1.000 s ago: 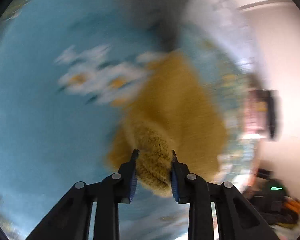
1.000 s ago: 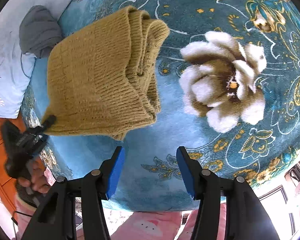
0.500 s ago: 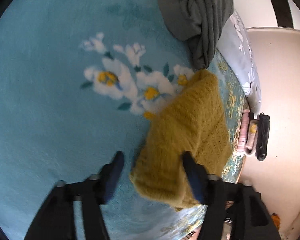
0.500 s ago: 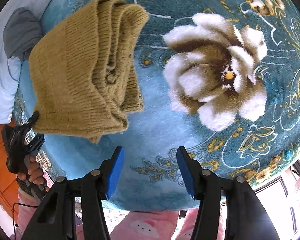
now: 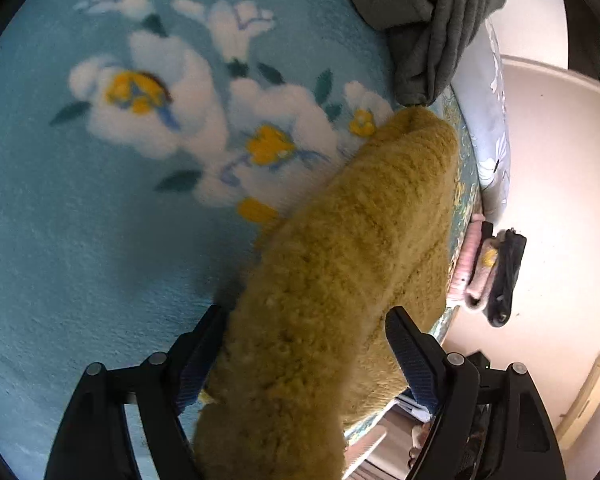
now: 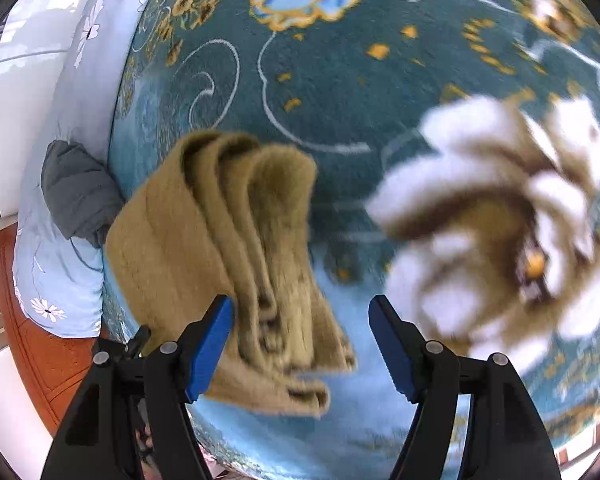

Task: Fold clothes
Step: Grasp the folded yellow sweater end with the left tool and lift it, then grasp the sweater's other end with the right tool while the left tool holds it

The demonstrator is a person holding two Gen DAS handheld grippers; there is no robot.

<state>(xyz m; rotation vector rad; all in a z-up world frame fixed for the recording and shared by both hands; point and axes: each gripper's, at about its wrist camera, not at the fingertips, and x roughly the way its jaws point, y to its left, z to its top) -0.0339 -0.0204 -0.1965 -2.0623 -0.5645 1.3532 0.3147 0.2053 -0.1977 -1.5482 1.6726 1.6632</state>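
Both of my grippers are opening. My left gripper (image 5: 306, 350) has the folded mustard knit sweater (image 5: 340, 280) between its spread jaws, and I can't see either pad pressing it. My right gripper (image 6: 300, 340) stands wide over the sweater's (image 6: 228, 272) layered edge, apart from it. That sweater lies on the blue floral blanket (image 6: 360, 80), near its edge, just beside a crumpled grey garment (image 5: 428, 12).

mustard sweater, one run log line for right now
mustard knit sweater: folded, on teal floral blanket | left gripper: opening, sweater between jaws | right gripper: opening
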